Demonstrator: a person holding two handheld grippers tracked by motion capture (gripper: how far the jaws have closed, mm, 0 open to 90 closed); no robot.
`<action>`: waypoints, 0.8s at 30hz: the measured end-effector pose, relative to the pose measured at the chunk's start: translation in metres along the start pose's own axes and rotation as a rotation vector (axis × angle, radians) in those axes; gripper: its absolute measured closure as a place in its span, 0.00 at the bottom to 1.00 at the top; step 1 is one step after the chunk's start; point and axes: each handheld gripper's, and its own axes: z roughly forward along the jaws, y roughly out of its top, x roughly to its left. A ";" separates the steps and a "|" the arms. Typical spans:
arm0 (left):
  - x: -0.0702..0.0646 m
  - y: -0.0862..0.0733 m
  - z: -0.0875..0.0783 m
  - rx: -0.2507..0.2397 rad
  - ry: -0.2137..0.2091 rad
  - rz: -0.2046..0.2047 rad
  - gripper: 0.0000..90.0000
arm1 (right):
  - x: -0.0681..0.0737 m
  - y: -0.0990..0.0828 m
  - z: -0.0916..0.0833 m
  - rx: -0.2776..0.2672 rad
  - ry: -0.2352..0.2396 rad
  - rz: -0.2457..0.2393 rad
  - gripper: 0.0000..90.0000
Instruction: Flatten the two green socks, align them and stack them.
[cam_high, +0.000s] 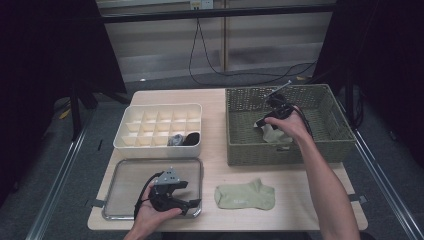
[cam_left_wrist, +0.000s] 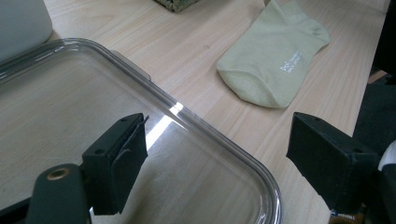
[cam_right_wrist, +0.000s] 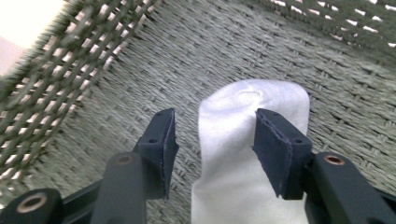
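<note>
Wooden surface carries a wicker basket; inside it your right tool hangs with jaws apart, straddling the white sock on the basket floor, gripping nothing.

On the worktop four things sit in two rows. At the far left stands a divided organiser box with two bundles in its near-right compartments. To its right — well apart — stands a woven basket, and a sock lies on the basket's floor. Directly in front of the organiser, near the worktop's front edge, lies a flat lid. To the lid's right, in front of the basket, a second sock lies flat on the worktop. The left claw rests over the lid's near-right corner; the right claw reaches down inside the basket, its jaws either side of the sock there.
</note>
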 end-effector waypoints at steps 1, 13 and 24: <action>0.000 0.000 0.000 0.003 0.001 -0.001 0.22 | 0.000 0.000 0.001 0.008 -0.005 0.003 0.54; 0.000 0.000 0.002 0.003 0.001 0.005 0.22 | -0.006 0.007 0.016 0.120 -0.008 0.048 0.58; 0.001 0.001 0.001 0.002 0.006 0.003 0.22 | -0.012 0.007 0.016 0.116 0.026 0.094 0.93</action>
